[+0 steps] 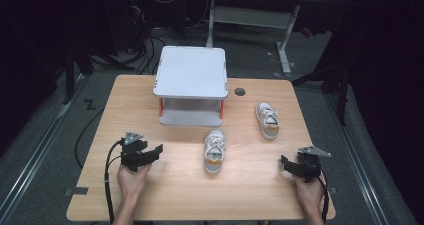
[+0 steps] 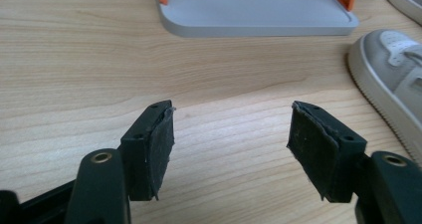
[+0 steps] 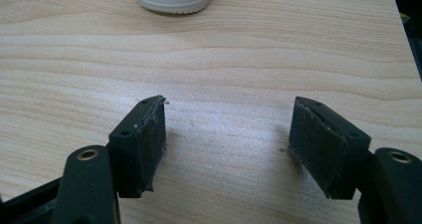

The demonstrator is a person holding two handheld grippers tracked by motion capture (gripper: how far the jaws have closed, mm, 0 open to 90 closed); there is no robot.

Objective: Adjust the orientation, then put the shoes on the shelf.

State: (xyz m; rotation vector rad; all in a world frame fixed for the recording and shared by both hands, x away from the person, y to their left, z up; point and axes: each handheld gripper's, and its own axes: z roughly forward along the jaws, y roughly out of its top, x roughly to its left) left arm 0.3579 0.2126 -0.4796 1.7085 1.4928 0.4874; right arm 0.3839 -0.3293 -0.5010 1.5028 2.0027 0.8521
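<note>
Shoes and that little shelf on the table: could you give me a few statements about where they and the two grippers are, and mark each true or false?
1. Two shoes, the near shoe and the far shoe, lie on the table. True.
2. One shoe sits on top of the grey shelf. False: the shelf's top is bare and both shoes are on the table.
3. The left gripper is open and holds nothing. True.
4. The right gripper is clamped on a shoe. False: its jaws stand open over bare wood.
5. The shelf has orange legs. True.
</note>
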